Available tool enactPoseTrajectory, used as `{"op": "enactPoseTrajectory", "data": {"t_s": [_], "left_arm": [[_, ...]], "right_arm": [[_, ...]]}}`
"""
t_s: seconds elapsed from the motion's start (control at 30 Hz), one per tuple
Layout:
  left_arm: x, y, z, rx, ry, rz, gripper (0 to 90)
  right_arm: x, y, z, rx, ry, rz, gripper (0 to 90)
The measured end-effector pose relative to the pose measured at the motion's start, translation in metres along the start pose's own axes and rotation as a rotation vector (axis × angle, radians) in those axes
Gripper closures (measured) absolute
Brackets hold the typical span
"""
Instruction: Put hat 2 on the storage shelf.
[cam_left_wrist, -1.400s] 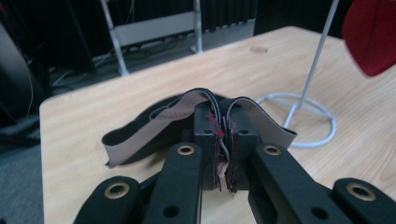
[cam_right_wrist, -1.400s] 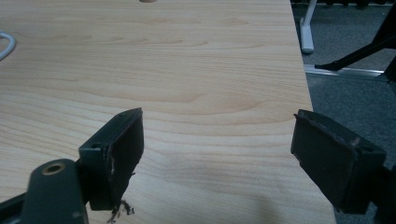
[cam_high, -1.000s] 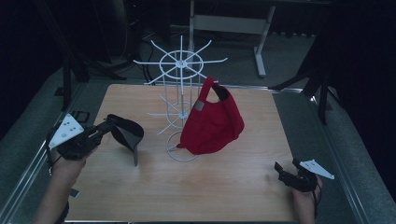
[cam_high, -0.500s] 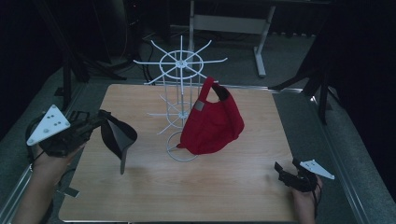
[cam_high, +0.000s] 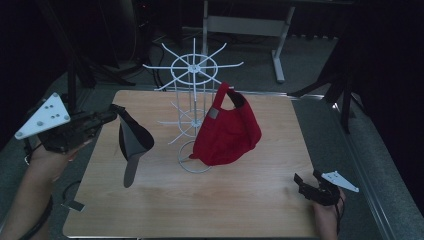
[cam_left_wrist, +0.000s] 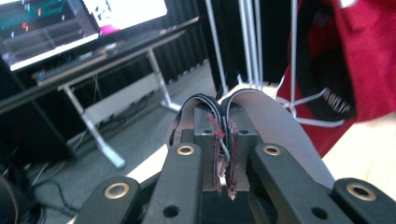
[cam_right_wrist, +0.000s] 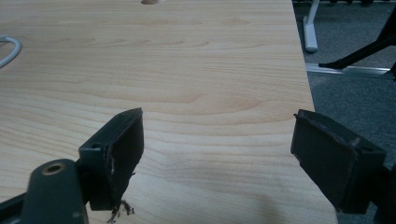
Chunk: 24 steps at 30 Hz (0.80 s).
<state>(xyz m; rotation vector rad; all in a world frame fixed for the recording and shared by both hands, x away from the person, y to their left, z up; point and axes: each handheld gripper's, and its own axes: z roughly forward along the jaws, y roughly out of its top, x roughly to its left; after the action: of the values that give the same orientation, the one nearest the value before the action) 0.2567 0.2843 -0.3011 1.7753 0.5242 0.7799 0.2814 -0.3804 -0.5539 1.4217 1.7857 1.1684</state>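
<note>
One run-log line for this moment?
left tool: shut on grey cap, lifted | right tool: open, at table | red cap: on rack

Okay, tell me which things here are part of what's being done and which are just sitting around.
Part of the job:
- grey cap, clamped by its strap in the left tool and lifted off the table
- white wire rack, which has free arms
- red cap, already hanging on the rack

Just sitting around:
- right tool, open, resting at the table's near corner
- desk with a lit screen in the background
</note>
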Motion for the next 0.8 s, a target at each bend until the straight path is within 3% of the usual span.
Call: {"op": "enactPoseTrajectory", "data": {"t_s": [0.13, 0.37, 0.8], "left_arm": [[-0.004, 0.01, -0.002, -0.033, -0.021, 0.028, 85.6], [-0.004, 0.025, 0.001, -0.088, -0.048, 0.026, 85.6], [-0.008, 0.063, 0.015, -0.129, -0.059, 0.045, 85.6]], "right_arm": [[0.0, 0.0, 0.0, 0.0, 0.0, -0.004, 17.0], [0.0, 0.0, -0.001, -0.004, 0.001, -0.003, 17.0], [0.0, 0.0, 0.0, -0.001, 0.003, -0.002, 17.0]]}}
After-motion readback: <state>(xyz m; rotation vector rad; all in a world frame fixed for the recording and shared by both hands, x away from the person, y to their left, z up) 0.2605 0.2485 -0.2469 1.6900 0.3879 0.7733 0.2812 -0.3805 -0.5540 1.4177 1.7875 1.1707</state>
